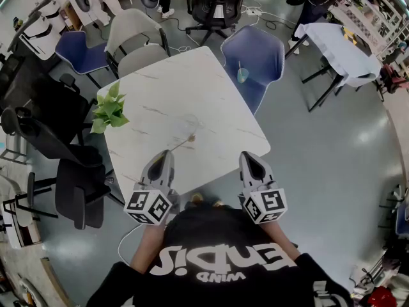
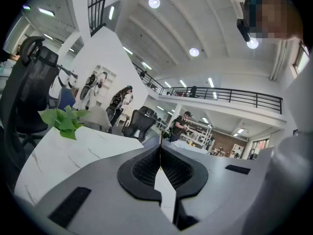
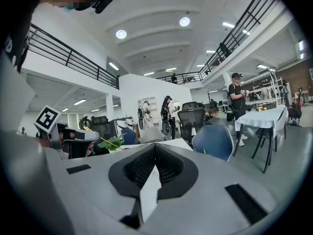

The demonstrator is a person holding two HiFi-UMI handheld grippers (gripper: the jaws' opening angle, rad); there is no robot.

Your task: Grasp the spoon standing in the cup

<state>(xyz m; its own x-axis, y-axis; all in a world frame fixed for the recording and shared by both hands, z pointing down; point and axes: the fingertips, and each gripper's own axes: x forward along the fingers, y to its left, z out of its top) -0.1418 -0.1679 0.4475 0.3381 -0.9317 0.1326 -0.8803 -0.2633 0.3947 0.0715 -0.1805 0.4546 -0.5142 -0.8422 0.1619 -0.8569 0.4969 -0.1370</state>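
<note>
The left claw (image 1: 166, 157) was closed on the top end of the thin gold spoon (image 1: 182, 143), whose lower end sat in a clear glass cup (image 1: 190, 126) a little in from the near edge of the desk (image 1: 166, 88), about midway along it. The right claw (image 1: 249, 160) hung shut and empty over that same edge, well apart from the cup. The pinch looked slight, on the very tip of a smooth, narrow handle, so the spoon could have swivelled or slipped out between the pads. The handle leaned low toward the person, and a level pull would likely have levered it against the rim and tipped or dragged the light cup, which nothing steadied. The polished white marble-patterned top would have offered little friction to stop such a slide. A small green plant (image 1: 110, 110) stood at the desk's left edge, clear of the work. Around it lay a grey glossy floor (image 1: 319, 171), a blue chair (image 1: 255, 53) at the far right edge, black office chairs (image 1: 217, 5), and a second table draped in white (image 1: 345, 47).
</note>
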